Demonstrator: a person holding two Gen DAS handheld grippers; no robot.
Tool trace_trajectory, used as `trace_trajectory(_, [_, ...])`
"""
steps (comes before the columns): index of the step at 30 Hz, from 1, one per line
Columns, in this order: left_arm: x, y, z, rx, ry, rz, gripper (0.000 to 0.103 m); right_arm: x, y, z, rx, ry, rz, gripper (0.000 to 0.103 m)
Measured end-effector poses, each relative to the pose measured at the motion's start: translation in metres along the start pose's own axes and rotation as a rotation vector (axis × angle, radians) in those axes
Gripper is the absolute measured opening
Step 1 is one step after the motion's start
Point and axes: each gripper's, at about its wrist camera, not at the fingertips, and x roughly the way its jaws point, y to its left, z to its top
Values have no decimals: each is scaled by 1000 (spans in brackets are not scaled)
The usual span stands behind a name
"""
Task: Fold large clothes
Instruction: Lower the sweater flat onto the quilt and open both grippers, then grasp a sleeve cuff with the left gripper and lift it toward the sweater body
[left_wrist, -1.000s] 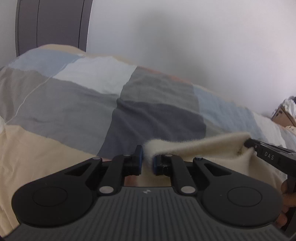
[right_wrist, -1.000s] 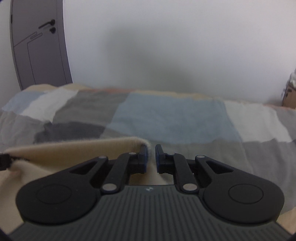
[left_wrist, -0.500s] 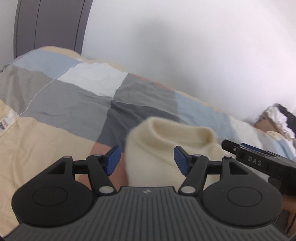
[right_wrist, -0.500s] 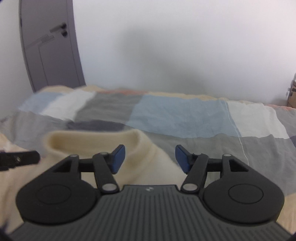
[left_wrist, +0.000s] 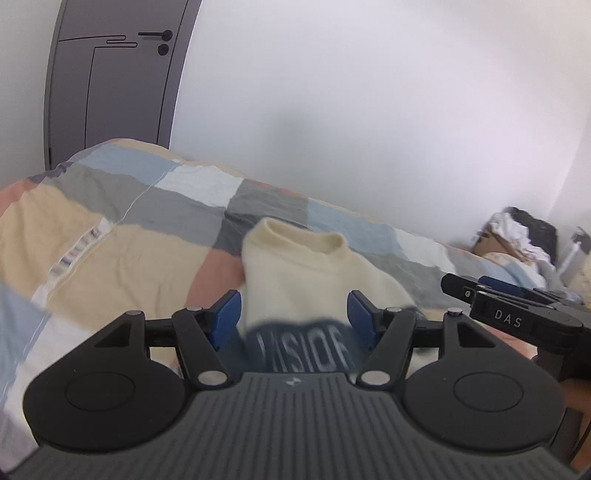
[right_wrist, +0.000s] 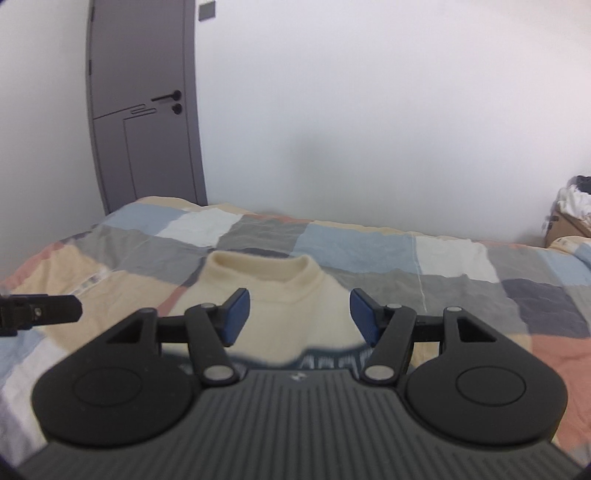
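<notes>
Cream sweater (left_wrist: 295, 269) — dark panel lettered "VISIO", right gripper (left_wrist: 491, 291) marked "DAS"

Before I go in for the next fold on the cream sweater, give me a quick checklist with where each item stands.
1. Left gripper free of cloth: ok, jaws apart, nothing pinched.
2. Right gripper free of cloth: ok, jaws apart, nothing pinched.
3. Cream sweater resting on the patchwork bedspread: ok, collar at the far end.
4. Folded edge lying flat: cannot tell, the near part with the dark printed panel is blurred and partly hidden by the gripper bodies.
5. Sleeves tucked in: cannot tell, none are in view.
6. Grippers clear of each other: ok, they are side by side with a gap.
</notes>
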Motion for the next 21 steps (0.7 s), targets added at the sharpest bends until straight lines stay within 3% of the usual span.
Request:
trace_trajectory(6, [-76, -8, -44, 8, 3, -2, 69, -84, 7, -27, 17, -34, 24, 62])
trace_trajectory(11, [-109, -1, -83, -5, 17, 16, 69, -129, 7, -58, 57, -41, 29, 62])
trace_trajectory(21, [-92, 61, -140, -295, 154, 116, 69, -147, -1, -113, 183, 77, 7, 62])
